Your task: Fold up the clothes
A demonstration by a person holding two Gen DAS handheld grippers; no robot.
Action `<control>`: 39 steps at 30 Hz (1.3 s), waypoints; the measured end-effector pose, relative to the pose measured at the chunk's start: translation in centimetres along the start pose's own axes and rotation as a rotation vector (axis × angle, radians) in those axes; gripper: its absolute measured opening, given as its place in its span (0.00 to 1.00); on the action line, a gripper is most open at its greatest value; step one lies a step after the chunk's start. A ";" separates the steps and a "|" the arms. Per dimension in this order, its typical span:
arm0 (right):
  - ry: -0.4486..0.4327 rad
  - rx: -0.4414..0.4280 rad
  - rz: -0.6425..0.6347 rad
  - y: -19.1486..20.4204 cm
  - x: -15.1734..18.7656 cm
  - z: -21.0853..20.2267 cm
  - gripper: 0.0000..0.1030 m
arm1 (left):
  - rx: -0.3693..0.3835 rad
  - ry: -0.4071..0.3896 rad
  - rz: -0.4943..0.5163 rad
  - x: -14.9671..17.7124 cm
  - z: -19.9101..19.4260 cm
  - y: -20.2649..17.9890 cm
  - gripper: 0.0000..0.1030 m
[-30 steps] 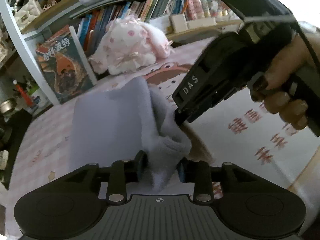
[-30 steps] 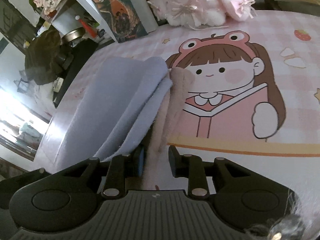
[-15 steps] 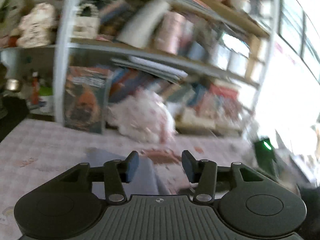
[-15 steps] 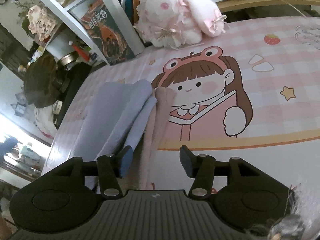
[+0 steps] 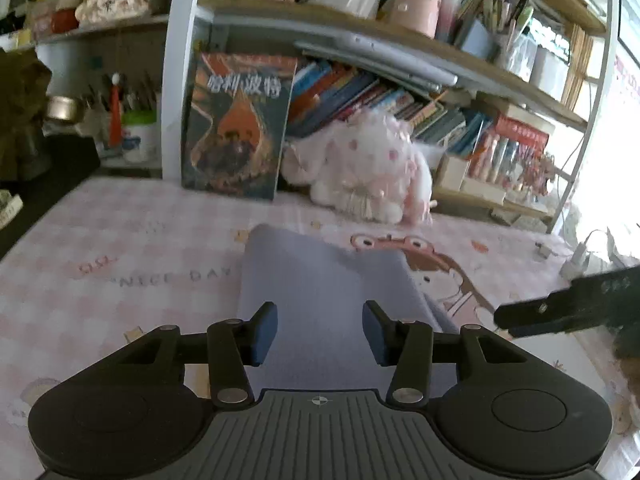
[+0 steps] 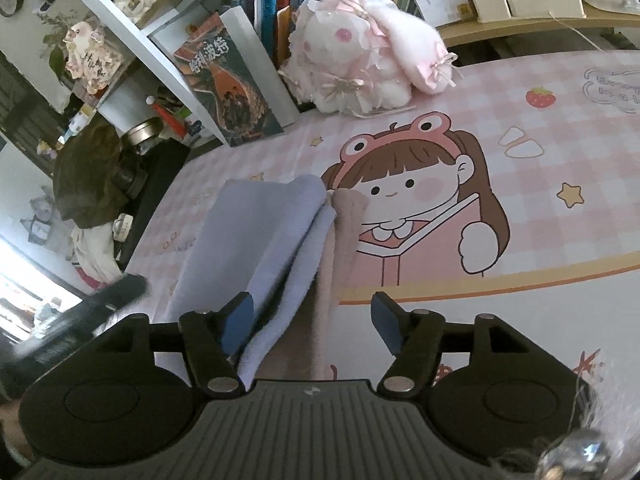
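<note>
A folded lavender garment (image 5: 320,280) with a beige-pink inner layer (image 6: 340,240) lies flat on the pink cartoon-print table mat (image 6: 520,208); it also shows in the right wrist view (image 6: 256,240). My left gripper (image 5: 320,330) is open and empty, raised above the near end of the garment. My right gripper (image 6: 312,322) is open and empty, with the garment's near edge lying between its fingers. The right gripper's dark finger also shows at the right of the left wrist view (image 5: 560,308).
A pink plush toy (image 6: 360,48) and an upright book (image 5: 236,128) stand at the back of the mat against a full bookshelf (image 5: 400,40). A dark bag (image 6: 92,176) and clutter sit off the left edge. A white charger (image 5: 580,256) lies at the right.
Both grippers have let go of the garment, opened and pulled back. The left gripper swung up and away; the garment now lies flat and folded on the mat.
</note>
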State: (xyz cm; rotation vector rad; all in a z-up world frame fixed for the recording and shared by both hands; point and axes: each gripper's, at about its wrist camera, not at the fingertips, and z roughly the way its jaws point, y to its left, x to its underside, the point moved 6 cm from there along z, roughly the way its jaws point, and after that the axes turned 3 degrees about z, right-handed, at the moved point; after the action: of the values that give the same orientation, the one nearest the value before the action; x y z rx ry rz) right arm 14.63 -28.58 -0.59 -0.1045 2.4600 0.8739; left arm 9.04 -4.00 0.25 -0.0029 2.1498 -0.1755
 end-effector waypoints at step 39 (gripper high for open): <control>-0.026 0.111 -0.363 4.3 -0.6 6.7 0.45 | 0.053 0.047 0.142 2.2 -1.2 0.4 0.46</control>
State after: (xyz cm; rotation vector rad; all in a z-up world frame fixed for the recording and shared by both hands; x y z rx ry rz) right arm 17.16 -21.20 -2.24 -0.4801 2.3555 0.5757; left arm 6.84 -3.56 -0.93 0.1853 2.1824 -0.1510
